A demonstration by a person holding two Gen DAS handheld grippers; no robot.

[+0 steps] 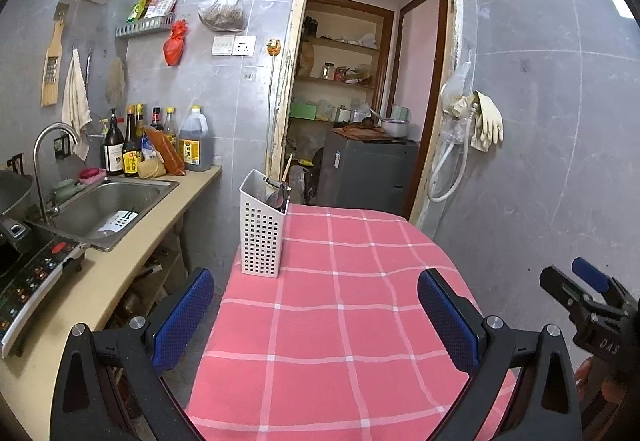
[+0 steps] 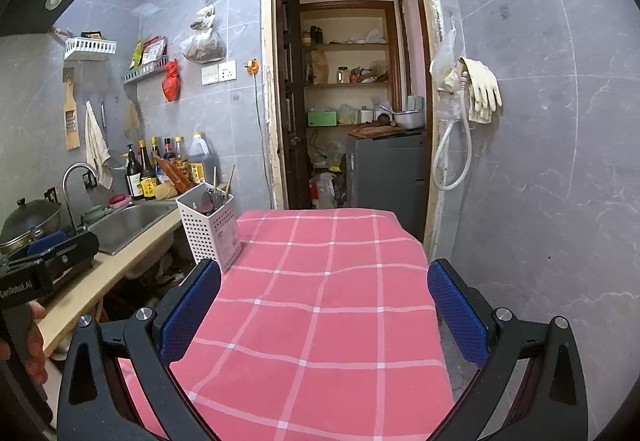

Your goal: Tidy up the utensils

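White plastic holder, tall, with a grid of small holes in its walls and a slanted top rim. Stands upright at the far left corner of the table, on a pink cloth with white checks. Holds the utensils: dark metal spoon bowls and handles clustered inside, plus a pale wooden stick poking above the rim. From the right wrist view, same holder at the table's far left edge, with two wooden sticks rising out of it beside the metal pieces.

Left gripper low over the near end of the table, blue pads wide apart, nothing between them but cloth. Right gripper likewise spread wide over the near table edge, empty. Also seen at the right border of the left view, well apart from the holder.

Left of the table, a beige counter with a steel sink and curved tap; behind the sink a row of sauce bottles and a large oil jug. Nearer on the counter, a cooktop with coloured buttons. Beyond the table, an open doorway with shelves and a grey cabinet. On the right wall, pale rubber gloves and a white hose. Bare cloth all the way from both grippers to the holder.
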